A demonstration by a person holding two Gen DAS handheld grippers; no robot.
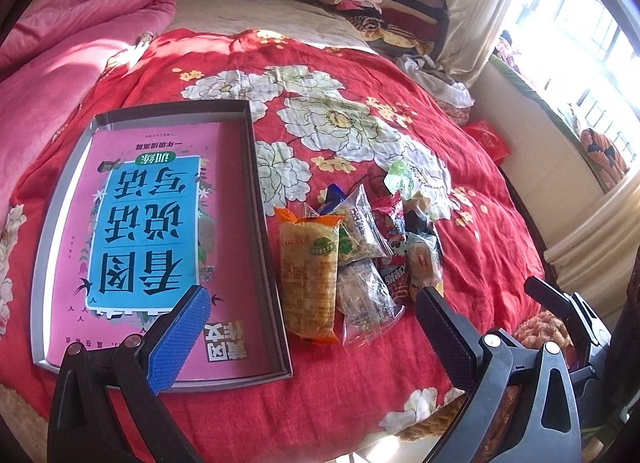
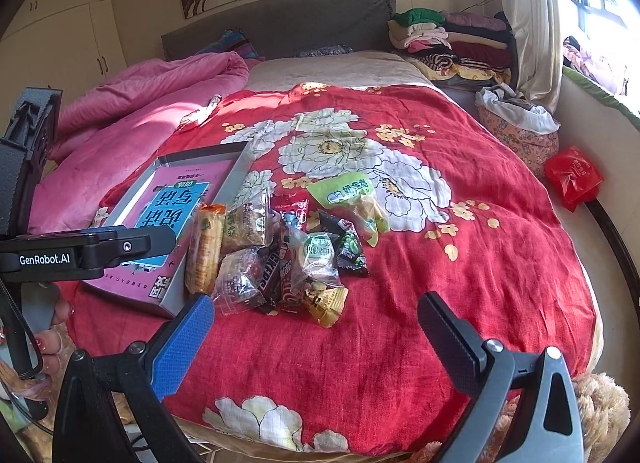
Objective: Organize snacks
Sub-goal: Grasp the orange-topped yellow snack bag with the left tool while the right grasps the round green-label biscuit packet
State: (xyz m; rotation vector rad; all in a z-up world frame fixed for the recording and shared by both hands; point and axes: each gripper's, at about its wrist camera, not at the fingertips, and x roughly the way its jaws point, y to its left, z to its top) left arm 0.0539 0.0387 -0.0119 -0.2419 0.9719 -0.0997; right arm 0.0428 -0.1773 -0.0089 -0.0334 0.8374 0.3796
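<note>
A heap of wrapped snacks lies on the red flowered bedspread; the same snack heap shows in the right wrist view. An orange-yellow snack packet lies nearest the box, with a clear-wrapped packet beside it. A green pouch sits at the heap's far side. Left of the snacks is a shallow grey box holding a pink and blue book. My left gripper hangs open just in front of the heap, holding nothing. My right gripper is open and empty, short of the snacks.
A pink quilt is bunched at the left. Folded clothes are stacked at the headboard's right. A red plastic bag and a patterned basket sit off the bed's right side. A hand holds the left gripper's handle.
</note>
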